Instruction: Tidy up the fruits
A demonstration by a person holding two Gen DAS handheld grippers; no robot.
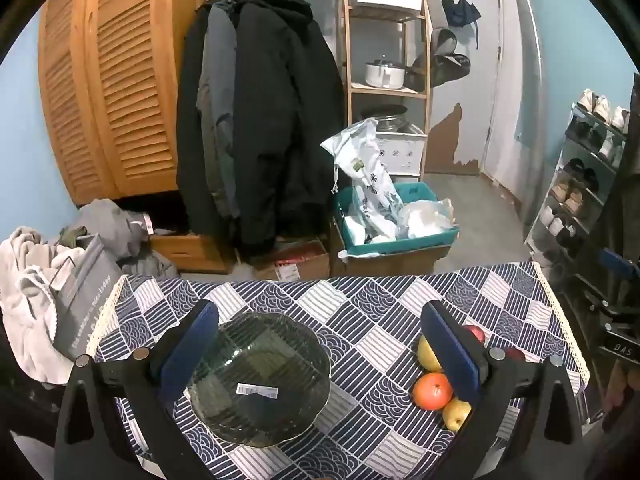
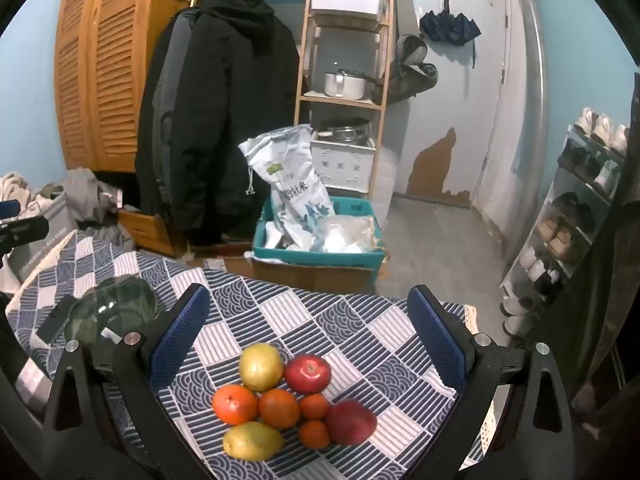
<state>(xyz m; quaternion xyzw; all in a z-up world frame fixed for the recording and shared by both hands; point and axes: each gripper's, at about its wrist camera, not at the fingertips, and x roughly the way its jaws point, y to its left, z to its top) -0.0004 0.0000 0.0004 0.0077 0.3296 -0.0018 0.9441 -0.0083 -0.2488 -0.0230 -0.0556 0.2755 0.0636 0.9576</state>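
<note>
A dark glass plate (image 1: pixel 260 376) with a white sticker lies on the patterned tablecloth (image 1: pixel 360 312). My left gripper (image 1: pixel 320 348) is open above it, with the plate near its left finger. A pile of fruit lies to the right: an orange (image 1: pixel 433 391) and yellow pears (image 1: pixel 456 414), partly hidden by the right finger. In the right wrist view my right gripper (image 2: pixel 308 332) is open above the pile: a yellow pear (image 2: pixel 261 366), a red apple (image 2: pixel 308 374), oranges (image 2: pixel 235 404), small tangerines (image 2: pixel 314 434), another apple (image 2: pixel 352 422) and a pear (image 2: pixel 252 440). The plate (image 2: pixel 112 304) shows at left.
The table's far edge drops to the floor, where a teal bin (image 1: pixel 396 224) with bags sits on a cardboard box. Coats hang behind it. Clothes and a grey bag (image 1: pixel 80 292) lie left of the table. A shoe rack (image 1: pixel 580 184) stands at right.
</note>
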